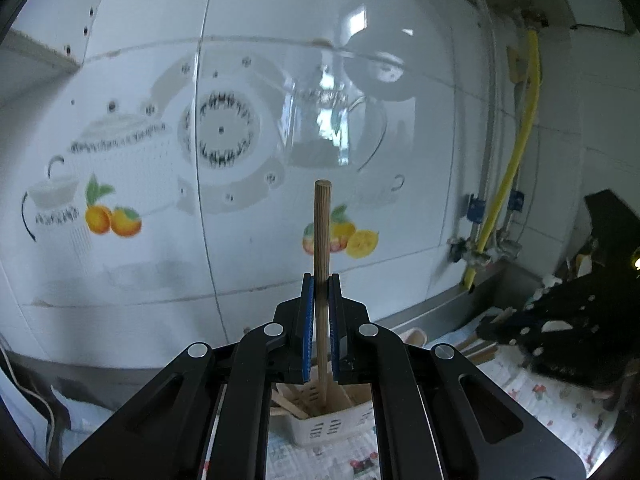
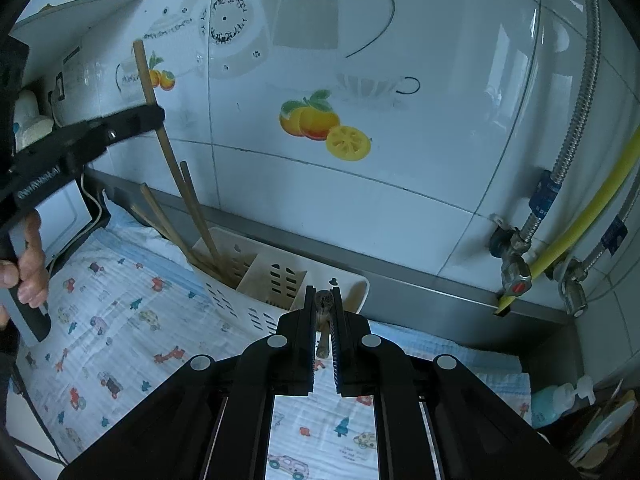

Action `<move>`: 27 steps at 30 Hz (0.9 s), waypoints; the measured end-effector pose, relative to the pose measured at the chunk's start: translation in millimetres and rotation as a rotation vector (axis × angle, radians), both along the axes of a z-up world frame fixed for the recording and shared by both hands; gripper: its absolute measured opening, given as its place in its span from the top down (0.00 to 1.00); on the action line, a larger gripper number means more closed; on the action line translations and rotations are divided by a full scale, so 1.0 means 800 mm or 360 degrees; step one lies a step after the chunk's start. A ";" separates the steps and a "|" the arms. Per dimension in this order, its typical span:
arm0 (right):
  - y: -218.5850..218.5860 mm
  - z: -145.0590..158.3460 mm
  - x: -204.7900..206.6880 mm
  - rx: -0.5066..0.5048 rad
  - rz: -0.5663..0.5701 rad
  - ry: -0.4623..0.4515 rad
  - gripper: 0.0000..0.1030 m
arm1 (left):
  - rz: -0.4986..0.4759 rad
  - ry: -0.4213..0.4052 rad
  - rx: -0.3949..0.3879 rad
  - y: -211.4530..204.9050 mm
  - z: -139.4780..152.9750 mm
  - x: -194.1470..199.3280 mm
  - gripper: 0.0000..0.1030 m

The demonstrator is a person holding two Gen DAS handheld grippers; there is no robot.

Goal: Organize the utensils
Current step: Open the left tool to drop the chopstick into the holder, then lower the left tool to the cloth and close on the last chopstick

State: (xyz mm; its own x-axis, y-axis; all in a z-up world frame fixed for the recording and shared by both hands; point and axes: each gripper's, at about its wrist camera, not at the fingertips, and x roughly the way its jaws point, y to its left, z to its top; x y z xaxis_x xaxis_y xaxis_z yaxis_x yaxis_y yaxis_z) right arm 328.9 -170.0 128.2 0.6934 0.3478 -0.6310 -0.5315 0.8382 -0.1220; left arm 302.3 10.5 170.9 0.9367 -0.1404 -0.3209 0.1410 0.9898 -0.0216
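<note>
Left gripper is clamped on a wooden chopstick, which stands nearly upright between the blue pads, its lower end down in the white holder among other sticks. Right gripper is closed on a thin brownish utensil whose kind cannot be told, hovering just in front of the holder's right compartment. That holder sits on a patterned cloth against the tiled wall; a hand grips the left tool's handle.

A yellow ribbed hose and a red-handled metal valve sit right of the tool; a car-printed cloth covers the counter beneath.
</note>
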 end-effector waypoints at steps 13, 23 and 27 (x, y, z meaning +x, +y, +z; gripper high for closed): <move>-0.009 0.017 -0.014 0.0055 -0.0002 -0.0071 0.80 | -0.0027 0.0075 -0.0025 0.001 -0.016 0.005 0.92; -0.033 0.047 -0.090 0.0177 0.0073 -0.0168 0.80 | -0.0050 0.0042 -0.0023 0.002 -0.005 -0.054 0.86; -0.044 0.053 -0.143 0.0245 0.0134 -0.0198 0.77 | -0.0068 0.0042 -0.0016 0.000 -0.009 -0.094 0.80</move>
